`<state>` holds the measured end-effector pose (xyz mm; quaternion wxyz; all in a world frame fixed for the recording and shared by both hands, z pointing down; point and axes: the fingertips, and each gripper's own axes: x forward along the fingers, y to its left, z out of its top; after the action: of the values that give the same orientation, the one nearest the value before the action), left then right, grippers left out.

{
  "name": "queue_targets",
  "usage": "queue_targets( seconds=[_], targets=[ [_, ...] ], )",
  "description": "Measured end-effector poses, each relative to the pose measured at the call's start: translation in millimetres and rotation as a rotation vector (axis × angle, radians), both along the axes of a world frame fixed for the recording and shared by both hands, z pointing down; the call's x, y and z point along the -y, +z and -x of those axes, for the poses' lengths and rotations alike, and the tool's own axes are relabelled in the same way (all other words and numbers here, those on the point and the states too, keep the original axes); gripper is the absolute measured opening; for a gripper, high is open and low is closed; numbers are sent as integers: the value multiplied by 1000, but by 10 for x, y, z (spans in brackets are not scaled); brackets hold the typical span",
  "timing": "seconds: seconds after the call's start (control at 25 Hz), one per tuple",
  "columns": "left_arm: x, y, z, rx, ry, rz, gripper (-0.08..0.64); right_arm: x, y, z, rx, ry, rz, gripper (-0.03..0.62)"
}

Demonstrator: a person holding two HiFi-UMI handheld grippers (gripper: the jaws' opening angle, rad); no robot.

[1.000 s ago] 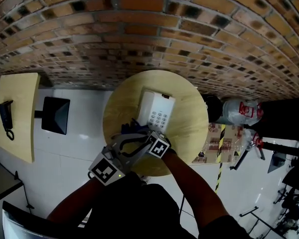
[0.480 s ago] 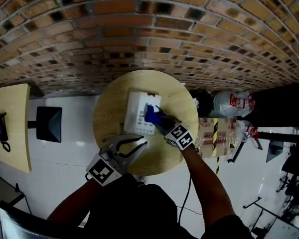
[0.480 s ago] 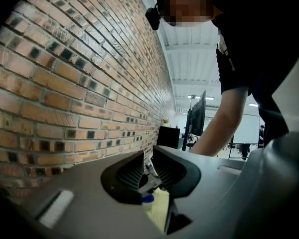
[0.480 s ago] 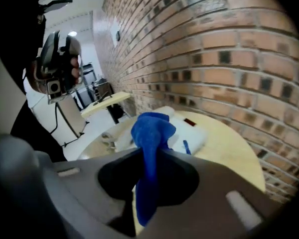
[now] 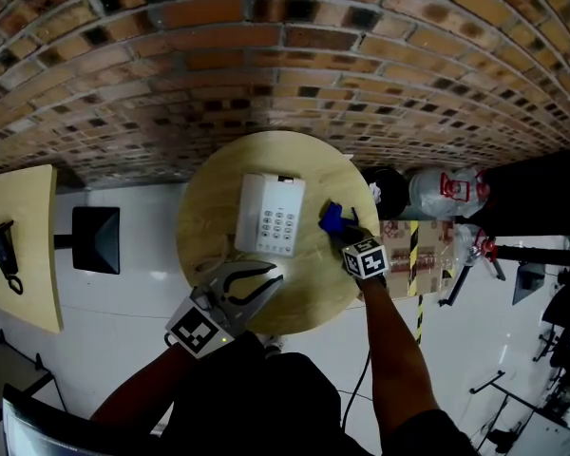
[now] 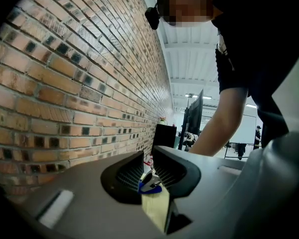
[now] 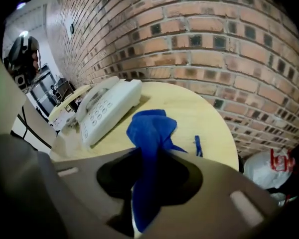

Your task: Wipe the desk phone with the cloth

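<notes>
Round table [image 5: 209, 207] | desk phone [image 5: 271, 215] | right gripper [image 7: 150, 157] opening, cloth [image 7: 150, 127] between jaws

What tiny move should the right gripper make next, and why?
Probably finish releasing and lift away: the right gripper is opening its jaws around the blue cloth, which rests on the table beside the phone, not on it.

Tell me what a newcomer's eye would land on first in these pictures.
The blue cloth stands out most, pinched between the jaws of the right gripper, which are opening, at the right side of the round wooden table. Next comes the white desk phone, lying near the table's middle, left of the cloth and apart from it. A red brick wall fills the background.
</notes>
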<state>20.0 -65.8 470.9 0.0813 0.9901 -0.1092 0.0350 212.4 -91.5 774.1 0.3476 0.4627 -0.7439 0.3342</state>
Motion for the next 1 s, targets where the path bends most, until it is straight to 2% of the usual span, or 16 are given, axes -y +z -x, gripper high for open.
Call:
queue_targets(
  seconds=[0.2, 0.28, 0.32, 0.36, 0.52, 0.68, 0.8, 0.92, 1.0],
  targets=[
    [-67, 5, -25, -5, -19, 67, 44, 12, 44, -1, -34, -23, -4, 170],
    [-100, -21, -36, -9, -13, 52, 44, 29, 6, -5, -27, -23, -9, 240],
    [-118, -42, -40, -7, -3, 21, 44, 50, -47, -6, -21, -21, -22, 253],
    [-137, -57, -39, -4, 2, 2, 44, 72, -127, -6, -15, -18, -45, 255],
    [-215, -98, -39, -11, -45, 77, 44, 138, -687, 7, 24, -18, -195, 255],
    [-332, -298, -72, -33, -61, 44, 44, 51, -1589, 272, 154, -61, -393, 253],
    [-529, -479, -85, -40, -59, 3, 44, -272, -2290, 626, 270, -112, -513, 250],
    [-738, -611, -130, -27, -57, -5, 44, -686, -2867, 913, 367, -163, -593, 239],
    [-875, -740, -141, -40, -63, -17, 44, -964, -3157, 1067, 408, -202, -631, 200]
  ],
)
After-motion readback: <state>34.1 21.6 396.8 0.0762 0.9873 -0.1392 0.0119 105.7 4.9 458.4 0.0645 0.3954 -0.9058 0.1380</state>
